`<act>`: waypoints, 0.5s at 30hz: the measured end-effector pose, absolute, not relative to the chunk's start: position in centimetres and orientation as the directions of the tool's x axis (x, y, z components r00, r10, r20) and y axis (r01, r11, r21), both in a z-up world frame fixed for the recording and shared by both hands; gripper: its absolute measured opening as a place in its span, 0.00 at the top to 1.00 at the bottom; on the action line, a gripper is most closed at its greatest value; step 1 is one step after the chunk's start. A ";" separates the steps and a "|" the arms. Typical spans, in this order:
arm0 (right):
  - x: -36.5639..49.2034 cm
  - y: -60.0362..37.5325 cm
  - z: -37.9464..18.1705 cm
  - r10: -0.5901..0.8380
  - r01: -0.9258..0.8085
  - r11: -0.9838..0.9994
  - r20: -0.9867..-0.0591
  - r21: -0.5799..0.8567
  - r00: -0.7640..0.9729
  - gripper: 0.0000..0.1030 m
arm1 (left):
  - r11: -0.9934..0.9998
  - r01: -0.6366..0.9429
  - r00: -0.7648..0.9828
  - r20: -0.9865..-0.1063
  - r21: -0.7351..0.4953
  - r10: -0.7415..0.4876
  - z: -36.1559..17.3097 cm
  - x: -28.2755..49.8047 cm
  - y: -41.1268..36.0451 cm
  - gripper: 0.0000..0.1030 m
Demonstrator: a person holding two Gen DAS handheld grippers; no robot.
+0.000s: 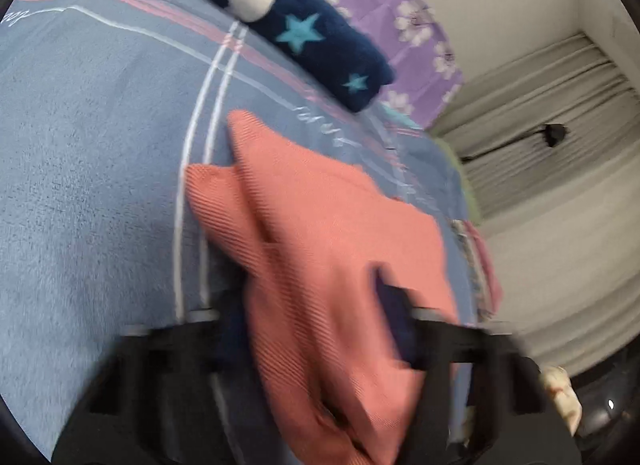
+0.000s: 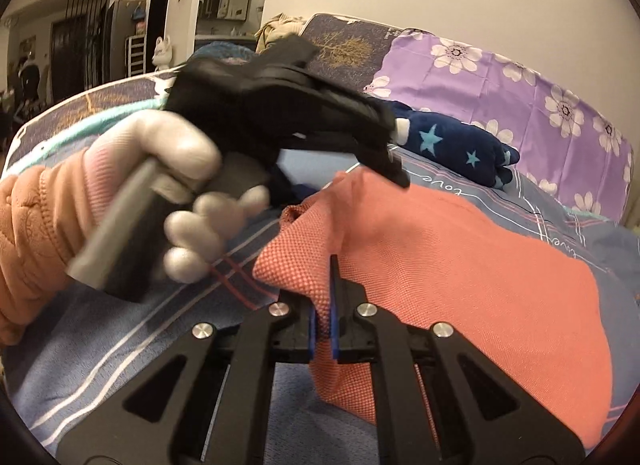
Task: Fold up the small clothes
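Pinching an edge of the coral garment (image 2: 460,265) in our right gripper (image 2: 325,305), we are seeing it lying on the blue blanket (image 1: 100,165). Our left gripper (image 1: 316,329) is straddling its cloth, grip unclear through blur.

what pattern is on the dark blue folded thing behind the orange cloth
Navy fleece with light-blue stars and white blobs, clearest in the left wrist view.
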State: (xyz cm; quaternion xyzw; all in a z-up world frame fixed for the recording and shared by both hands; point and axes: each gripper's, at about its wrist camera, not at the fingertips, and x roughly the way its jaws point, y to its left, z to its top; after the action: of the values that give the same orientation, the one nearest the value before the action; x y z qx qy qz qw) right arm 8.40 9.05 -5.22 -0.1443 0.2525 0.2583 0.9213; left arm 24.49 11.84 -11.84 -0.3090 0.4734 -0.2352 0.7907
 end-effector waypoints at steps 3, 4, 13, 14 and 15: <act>8.6 9.1 -5.5 0.399 -0.548 0.825 -0.548 -0.135 0.735 0.95 | 0.664 0.068 0.449 -0.571 -0.745 -0.687 -13.2 24.8 12.1 0.86; 8.8 9.0 -5.5 0.401 -0.549 0.826 -0.551 -0.128 0.732 0.95 | 0.660 0.087 0.458 -0.558 -0.747 -0.692 -13.2 24.7 12.1 0.86; 8.9 8.4 -5.2 0.406 -0.543 0.831 -0.537 -0.120 0.739 0.95 | 0.718 0.103 0.474 -0.601 -0.688 -0.644 -11.9 24.8 11.5 0.86; 8.8 8.2 -5.1 0.412 -0.542 0.834 -0.531 -0.108 0.740 0.95 | 0.728 0.109 0.475 -0.608 -0.677 -0.636 -11.5 24.8 11.3 0.86; 8.9 7.8 -4.9 0.421 -0.539 0.837 -0.525 -0.089 0.740 0.95 | 0.737 0.114 0.477 -0.614 -0.666 -0.629 -11.1 24.9 11.1 0.86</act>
State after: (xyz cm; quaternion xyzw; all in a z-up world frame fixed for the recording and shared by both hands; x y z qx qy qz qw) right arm 8.86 7.77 -4.93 -0.1184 0.2505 0.2594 0.9252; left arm 24.85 11.11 -11.15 -0.2813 0.4574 -0.2286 0.8120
